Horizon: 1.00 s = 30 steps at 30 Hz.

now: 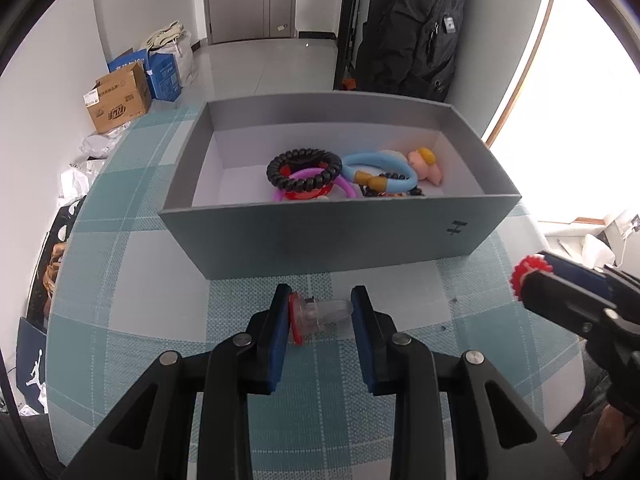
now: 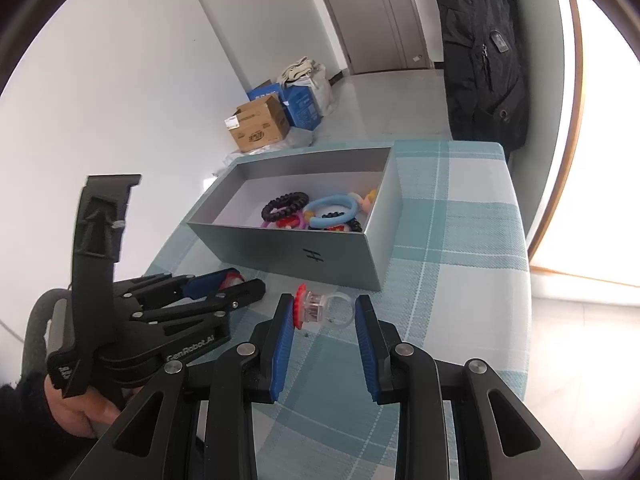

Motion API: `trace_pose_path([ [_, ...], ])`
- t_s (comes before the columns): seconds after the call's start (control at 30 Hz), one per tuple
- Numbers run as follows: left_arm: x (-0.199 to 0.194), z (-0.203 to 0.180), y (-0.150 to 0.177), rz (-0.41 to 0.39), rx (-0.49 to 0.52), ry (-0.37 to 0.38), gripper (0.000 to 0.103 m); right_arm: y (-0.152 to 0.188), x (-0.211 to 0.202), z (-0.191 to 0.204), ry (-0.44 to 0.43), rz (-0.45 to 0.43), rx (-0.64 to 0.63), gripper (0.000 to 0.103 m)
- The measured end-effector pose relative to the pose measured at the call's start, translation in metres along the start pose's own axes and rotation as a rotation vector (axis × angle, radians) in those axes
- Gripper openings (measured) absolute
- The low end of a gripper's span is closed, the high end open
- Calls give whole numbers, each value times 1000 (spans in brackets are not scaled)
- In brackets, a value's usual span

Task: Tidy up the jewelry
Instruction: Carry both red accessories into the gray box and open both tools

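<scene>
Both grippers hold toy rings in front of the grey box [image 1: 320,240] on the checked tablecloth [image 1: 140,300]. Left gripper [image 1: 322,312] pinches a clear ring with red flower top [image 1: 316,314], low over the cloth. Right gripper [image 2: 325,316] clamps a matching clear ring [image 2: 322,308]. Box holds black coil bracelet [image 1: 304,170], blue ring [image 1: 378,170], more pieces.
</scene>
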<state>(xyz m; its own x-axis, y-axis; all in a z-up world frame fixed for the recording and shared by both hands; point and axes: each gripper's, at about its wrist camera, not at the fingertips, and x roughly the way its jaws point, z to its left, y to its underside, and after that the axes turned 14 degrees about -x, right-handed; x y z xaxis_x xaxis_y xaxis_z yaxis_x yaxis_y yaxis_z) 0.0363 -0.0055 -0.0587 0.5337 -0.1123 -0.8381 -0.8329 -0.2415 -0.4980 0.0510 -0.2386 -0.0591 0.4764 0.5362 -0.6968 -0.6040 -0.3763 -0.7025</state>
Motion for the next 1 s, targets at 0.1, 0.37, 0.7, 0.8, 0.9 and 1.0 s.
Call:
trace_pose_path([
  [0.1,-3,-4,-2,-5,-11,23,25,0,2,0,2,1,2,29],
  [0.37,-21,-1,-10,-61,-36,91,25,-9,6,3,-27,-35,9,29],
  [0.7,-34,14,-33,-119,-86,152,25,-30,14,7,-52,-91,15,29],
  [0.8,-35,16,-41,-127,-101,169,24,-39,17,8,-61,-103,13,29],
  [0.9,-37,13,-49,-138,-98,187,24,-48,17,7,-75,-126,13,29],
  [1.0,-40,12,-56,-146,-96,217,25,-56,16,5,-96,-147,19,29],
])
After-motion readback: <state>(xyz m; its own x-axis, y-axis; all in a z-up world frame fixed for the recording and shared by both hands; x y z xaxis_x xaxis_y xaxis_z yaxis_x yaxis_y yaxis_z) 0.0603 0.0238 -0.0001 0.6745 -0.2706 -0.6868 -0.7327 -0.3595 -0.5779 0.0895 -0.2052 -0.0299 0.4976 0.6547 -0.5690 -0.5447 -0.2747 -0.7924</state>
